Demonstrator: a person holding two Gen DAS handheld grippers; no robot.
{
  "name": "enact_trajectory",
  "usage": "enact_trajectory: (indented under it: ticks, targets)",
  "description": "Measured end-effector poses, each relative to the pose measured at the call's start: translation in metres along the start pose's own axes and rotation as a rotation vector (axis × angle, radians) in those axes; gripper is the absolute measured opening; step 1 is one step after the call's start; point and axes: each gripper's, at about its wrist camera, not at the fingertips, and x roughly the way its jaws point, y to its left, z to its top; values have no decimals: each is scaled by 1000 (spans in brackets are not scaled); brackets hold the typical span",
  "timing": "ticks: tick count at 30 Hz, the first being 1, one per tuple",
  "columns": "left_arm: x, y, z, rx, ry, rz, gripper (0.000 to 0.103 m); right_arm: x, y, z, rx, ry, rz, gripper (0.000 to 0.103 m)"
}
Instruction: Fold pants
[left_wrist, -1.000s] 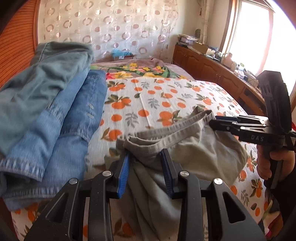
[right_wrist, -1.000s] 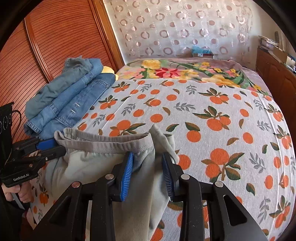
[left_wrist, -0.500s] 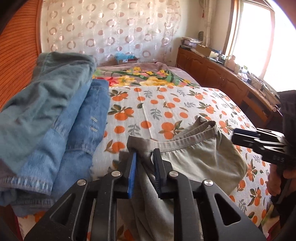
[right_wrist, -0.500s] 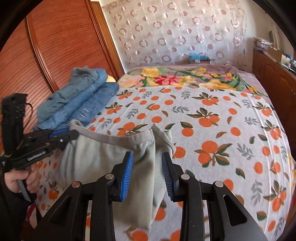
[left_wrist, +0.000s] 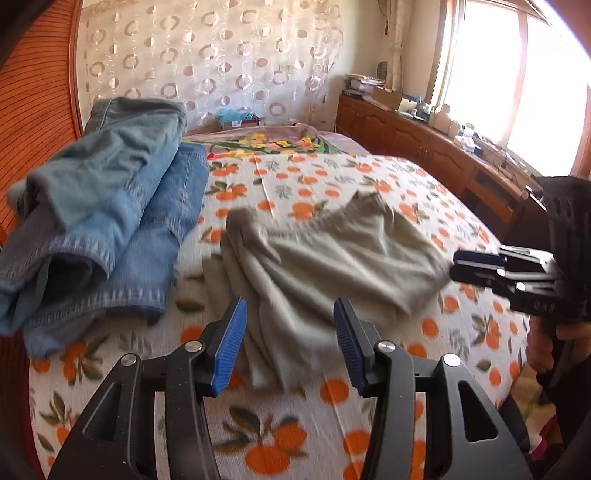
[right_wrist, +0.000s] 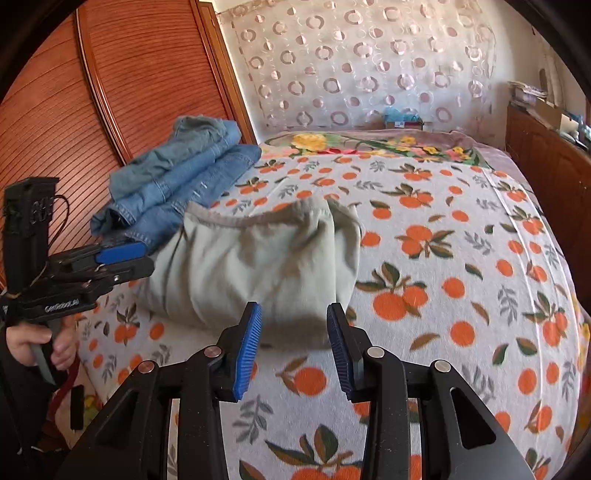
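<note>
The grey-green pants (left_wrist: 314, 258) (right_wrist: 255, 258) lie loosely bunched on the orange-print bedspread (left_wrist: 288, 435) (right_wrist: 461, 295), waistband towards the far side. My left gripper (left_wrist: 290, 343) hangs just short of their near edge, its jaws opening with nothing pressed between the blue pads. My right gripper (right_wrist: 293, 350) sits at the cloth's near right edge, jaws also opening, pads clear of the fabric. Each gripper appears in the other's view, the right gripper (left_wrist: 480, 266) at the right and the left gripper (right_wrist: 122, 258) at the left, both beside the pants.
A pile of blue jeans (left_wrist: 103, 221) (right_wrist: 177, 177) lies on the bed's left side against a wooden wardrobe (right_wrist: 110, 92). A floral blanket (right_wrist: 369, 147) covers the far end. A wooden cabinet (left_wrist: 424, 147) with clutter runs under the window on the right.
Both grippers let go of the pants' waistband and drew back towards me. The pants dropped onto the bed and now lie loose. The left jaws spread much wider.
</note>
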Motion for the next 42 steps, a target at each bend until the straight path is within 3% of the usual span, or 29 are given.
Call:
enact_trajectory:
  ticks: [5,12,25,29,40,42]
  targets:
    - [-3,-5,-23,7,22,6,49,-1,2,-6,-3,4,-23,38]
    - [-5,-12,-38,13,27,-3,29,-1,4,-15,14,-1,-30,39]
    - [12,-9,-35,31,55,51,28,6,6,-21,-4,-7,-48,39]
    - [7,-7,-34,35,48,27,13,8,6,-21,-8,-2,-60,39]
    - [-1,-5,-27,33,22,21,12,12,0,-19,-7,21,-33,39]
    - [-1,-4,-29,29,23,19,12,11,-1,-17,-5,23,-27,28]
